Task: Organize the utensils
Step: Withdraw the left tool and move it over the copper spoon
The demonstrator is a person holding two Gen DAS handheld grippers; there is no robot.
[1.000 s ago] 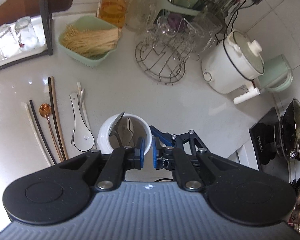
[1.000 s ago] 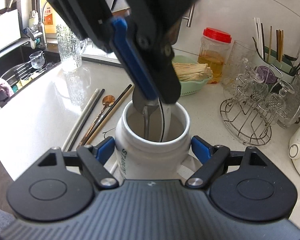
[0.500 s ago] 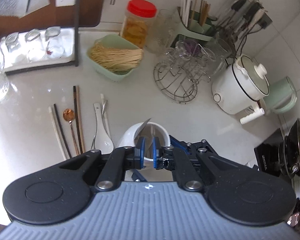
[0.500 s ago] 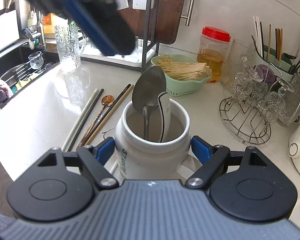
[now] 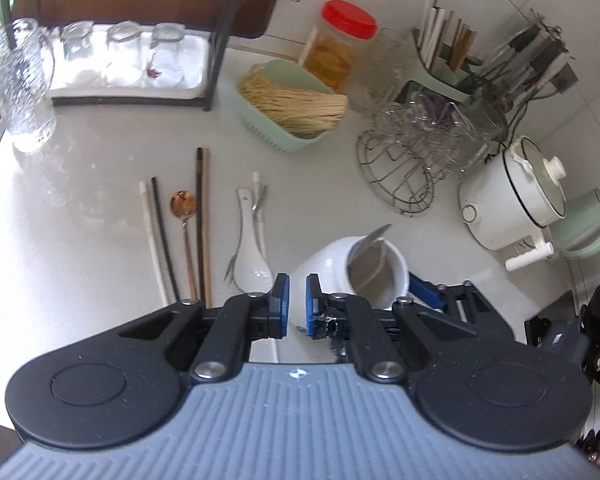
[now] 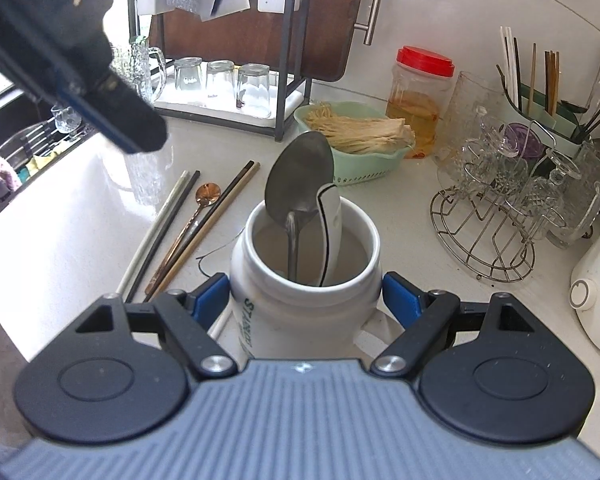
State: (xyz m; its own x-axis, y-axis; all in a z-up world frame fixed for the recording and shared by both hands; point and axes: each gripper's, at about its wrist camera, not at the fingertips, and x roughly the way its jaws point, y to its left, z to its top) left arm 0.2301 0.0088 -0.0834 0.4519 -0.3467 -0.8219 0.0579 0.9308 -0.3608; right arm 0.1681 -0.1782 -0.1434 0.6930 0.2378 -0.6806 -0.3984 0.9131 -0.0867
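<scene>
My right gripper (image 6: 305,296) is shut on a white ceramic jar (image 6: 300,312), its blue pads pressing on both sides. A metal spoon (image 6: 300,184) and a black-rimmed white spoon (image 6: 332,216) stand in the jar. My left gripper (image 5: 295,304) is shut with nothing in it and hovers just left of the jar (image 5: 340,264). In the right wrist view, the left gripper (image 6: 100,92) hangs at the upper left. On the counter lie a white ceramic spoon (image 5: 252,260), a copper spoon (image 5: 183,206), brown chopsticks (image 5: 202,220), and a white and a black chopstick (image 5: 158,240).
A green basket of noodles (image 5: 288,104), a red-lidded jar (image 5: 336,56), a wire rack of glasses (image 5: 416,160), a white cooker (image 5: 512,200) and a chopstick holder (image 6: 540,92) line the back. A glass pitcher (image 5: 20,84) and a tray of tumblers (image 5: 132,56) stand at the left.
My left gripper has drawn away from above the jar toward the left, leaving the metal spoon standing in it. The right gripper and the jar have not moved.
</scene>
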